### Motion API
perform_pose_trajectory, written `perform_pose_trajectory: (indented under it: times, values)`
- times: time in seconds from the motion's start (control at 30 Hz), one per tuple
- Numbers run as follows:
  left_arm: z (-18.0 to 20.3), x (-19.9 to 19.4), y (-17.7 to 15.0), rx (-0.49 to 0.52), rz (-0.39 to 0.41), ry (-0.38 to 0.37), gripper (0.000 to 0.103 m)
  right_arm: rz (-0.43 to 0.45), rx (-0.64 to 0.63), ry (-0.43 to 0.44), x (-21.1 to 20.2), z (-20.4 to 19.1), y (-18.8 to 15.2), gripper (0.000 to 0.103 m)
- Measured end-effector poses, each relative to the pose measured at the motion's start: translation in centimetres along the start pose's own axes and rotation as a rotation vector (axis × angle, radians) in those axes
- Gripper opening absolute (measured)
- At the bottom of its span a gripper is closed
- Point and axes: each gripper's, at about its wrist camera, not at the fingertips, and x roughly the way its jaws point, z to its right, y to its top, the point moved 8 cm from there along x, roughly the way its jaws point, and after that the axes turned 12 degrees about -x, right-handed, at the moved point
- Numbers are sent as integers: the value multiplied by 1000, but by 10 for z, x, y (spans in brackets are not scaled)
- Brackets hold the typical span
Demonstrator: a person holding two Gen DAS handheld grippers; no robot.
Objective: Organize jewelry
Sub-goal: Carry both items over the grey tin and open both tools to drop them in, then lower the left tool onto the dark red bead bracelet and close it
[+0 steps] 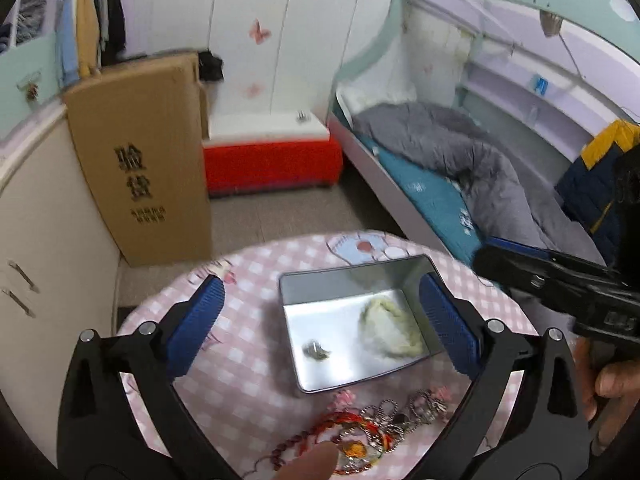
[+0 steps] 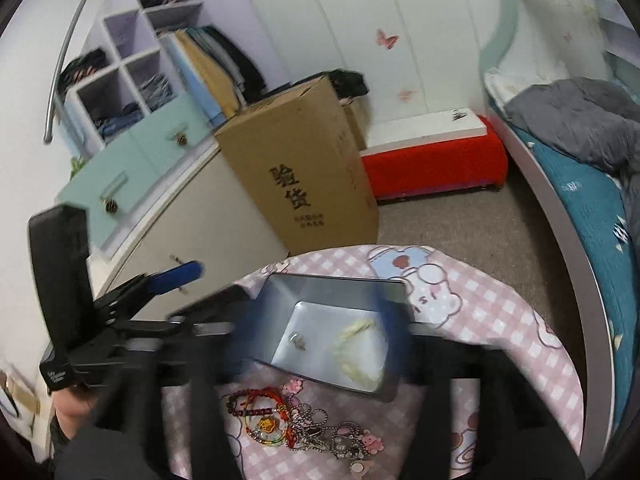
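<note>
Metal chains and beaded bracelets [image 1: 372, 432] lie tangled just in front of the tin [image 1: 356, 320] on the surface (light, limp, slippery): pinch one strand. Left gripper [image 1: 320, 320] jaws open; right gripper [image 2: 320, 328] too blurred to tell.

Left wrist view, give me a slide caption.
Open left gripper above a metal tin, tangled jewelry pile in front on the pink checked table.

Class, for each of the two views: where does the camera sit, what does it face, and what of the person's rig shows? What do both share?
Left wrist: on the left gripper, open over the tin; the right gripper enters at right.
Right wrist: on the right gripper, too blurred to judge, facing the tin; the left gripper shows at left.
Shared: tin, jewelry, table.
</note>
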Motion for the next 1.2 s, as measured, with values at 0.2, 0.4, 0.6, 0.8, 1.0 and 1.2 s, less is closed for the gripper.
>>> perform_pose_trajectory:
  times: [0.2,0.4,0.6,0.8,1.0,1.2]
  values:
    - [-19,-33,-1,-14,87,123,96,91,35,-100,-35,10,0,96]
    - [-27,-85,-12,-22,178,153,96,148,-3,-184,-71,0,-9,96]
    - [-35,-115,-34,-37,201,160,96,192,-22,-221,-105,-15,-22,96]
    - [-44,-137,-67,-77,220,141,96,223,-46,-272,-130,-33,-45,96]
    - [-49,-146,-100,-75,225,192,96,214,-54,-337,-138,-46,-79,96]
    - [-49,-126,-120,-61,170,197,96,117,-14,-314,-117,-49,-128,96]
